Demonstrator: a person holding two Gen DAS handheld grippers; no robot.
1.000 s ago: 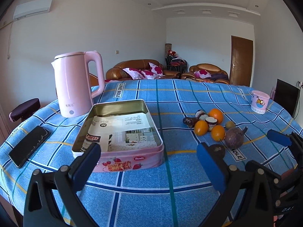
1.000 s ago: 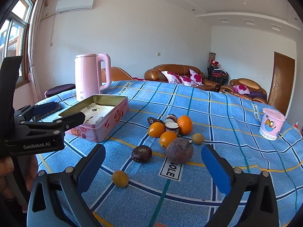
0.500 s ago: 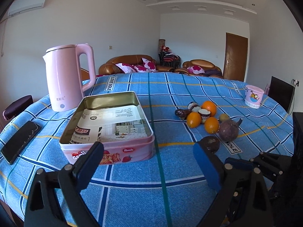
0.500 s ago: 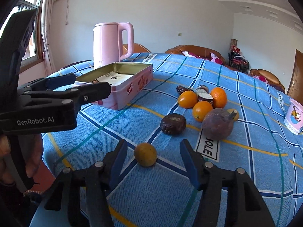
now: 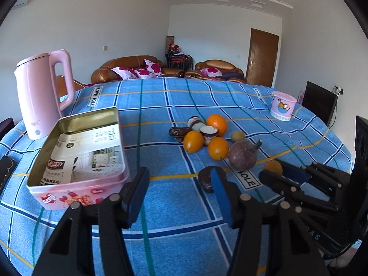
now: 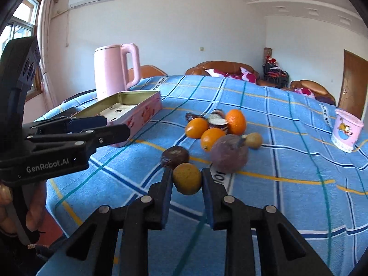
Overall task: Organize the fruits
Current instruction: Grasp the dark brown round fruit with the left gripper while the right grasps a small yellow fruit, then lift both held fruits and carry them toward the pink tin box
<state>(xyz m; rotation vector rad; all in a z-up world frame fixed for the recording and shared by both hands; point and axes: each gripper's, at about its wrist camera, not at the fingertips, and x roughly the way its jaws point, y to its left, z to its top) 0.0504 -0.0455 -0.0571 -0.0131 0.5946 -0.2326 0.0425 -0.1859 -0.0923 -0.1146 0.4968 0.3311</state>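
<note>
A small yellow-orange fruit (image 6: 186, 178) sits low in the middle of the right wrist view, clamped between the two blue pads of the right gripper (image 6: 186, 181), whose jaws press on it from either side. In the left wrist view the same fruit (image 5: 272, 167) shows at the right of the frame, between that gripper's fingers.

Just above it in the right view lie a dark brown fruit (image 6: 175, 156) and a round purple fruit (image 6: 229, 153), and behind them a cluster: three oranges (image 6: 235, 121), a small greenish fruit (image 6: 253, 140) and some dark halved pieces with white insides (image 6: 218, 121). All rest on a blue checked tablecloth (image 6: 287, 172).

The left gripper (image 5: 178, 192) fills the bottom of its own view with jaws standing apart and holding nothing; the dark brown fruit (image 5: 206, 180) lies just behind its right pad.

At the left of that frame sits an open pink tin (image 5: 78, 158) with printed paper (image 5: 92, 147) inside, and a pink kettle (image 5: 39, 96) behind it at upper left. A pink cup (image 5: 282, 105) stands far right.
</note>
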